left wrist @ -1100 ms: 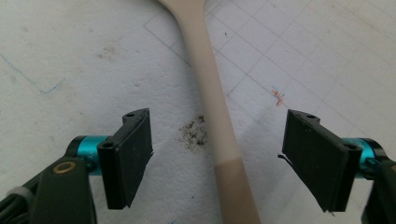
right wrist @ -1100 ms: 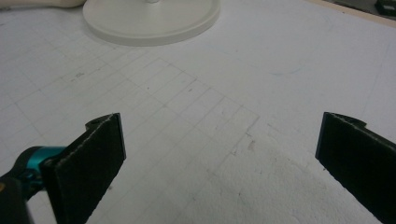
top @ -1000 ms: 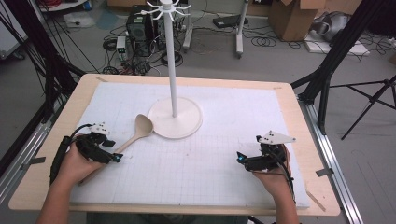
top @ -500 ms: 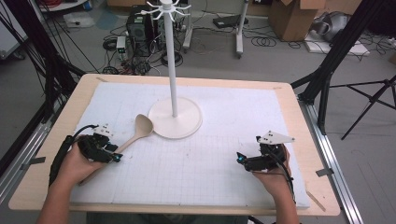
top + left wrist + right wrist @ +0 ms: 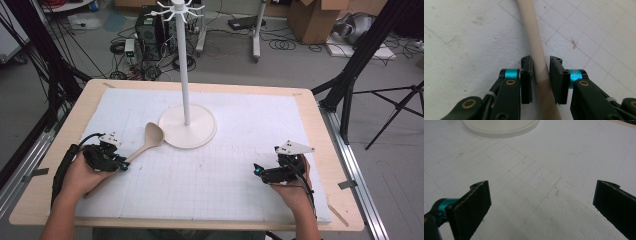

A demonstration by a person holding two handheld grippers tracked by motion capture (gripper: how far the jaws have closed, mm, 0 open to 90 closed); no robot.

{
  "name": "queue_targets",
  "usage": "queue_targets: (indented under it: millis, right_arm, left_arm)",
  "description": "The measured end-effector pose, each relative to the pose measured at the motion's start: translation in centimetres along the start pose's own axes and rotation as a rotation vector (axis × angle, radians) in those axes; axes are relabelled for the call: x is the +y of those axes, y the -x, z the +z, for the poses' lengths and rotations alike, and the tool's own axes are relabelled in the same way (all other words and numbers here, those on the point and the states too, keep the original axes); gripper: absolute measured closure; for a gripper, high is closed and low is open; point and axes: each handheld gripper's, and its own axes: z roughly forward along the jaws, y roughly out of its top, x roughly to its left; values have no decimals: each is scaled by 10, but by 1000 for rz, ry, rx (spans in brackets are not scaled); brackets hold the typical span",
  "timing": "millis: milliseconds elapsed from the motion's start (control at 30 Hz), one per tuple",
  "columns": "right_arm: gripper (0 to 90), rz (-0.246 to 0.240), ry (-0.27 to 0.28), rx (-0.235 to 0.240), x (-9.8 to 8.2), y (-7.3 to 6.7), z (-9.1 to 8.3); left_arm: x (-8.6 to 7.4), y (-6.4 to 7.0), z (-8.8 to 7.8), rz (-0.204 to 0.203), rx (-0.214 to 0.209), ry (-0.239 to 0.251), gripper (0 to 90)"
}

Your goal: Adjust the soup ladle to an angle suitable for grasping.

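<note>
Left tool (image 5: 541, 82) has its jaws closed narrow around the handle of the pale wooden spoon (image 5: 145, 142) — spoon lies flat on the white gridded foam mat (image 5: 215, 180), bowl just beside the white round-based hook stand (image 5: 187, 125). Right tool (image 5: 541, 207) gapes wide, empty, low over the desk (image 5: 320, 125).

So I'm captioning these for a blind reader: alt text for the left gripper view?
Two black jaws of the left gripper straddle the handle of a pale wooden spoon, which lies on a white gridded mat; a small gap shows beside one jaw.
</note>
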Motion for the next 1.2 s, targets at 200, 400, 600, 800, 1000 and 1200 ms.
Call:
queue_targets:
  millis: [200,400,600,800,1000,1200]
  right_arm:
    - [0,1,-3,0,0,0,0]
    - [0,-7,-10,0,0,0,1]
    - [1,-12,-13,-1,0,-1,2]
    - [1,-17,-23,1,0,-1,4]
    - [1,-18,-31,-1,0,-2,4]
    - [1,-20,-34,-4,0,-2,5]
  left_arm:
    - [-3,-1,-2,-23,53,23,770]
    - [-4,0,-2,-20,40,31,773]
    - [-3,2,-7,-8,6,56,773]
    - [0,6,-9,6,-20,73,773]
    - [10,13,-9,50,-56,68,773]
    - [18,21,-7,89,-98,88,773]
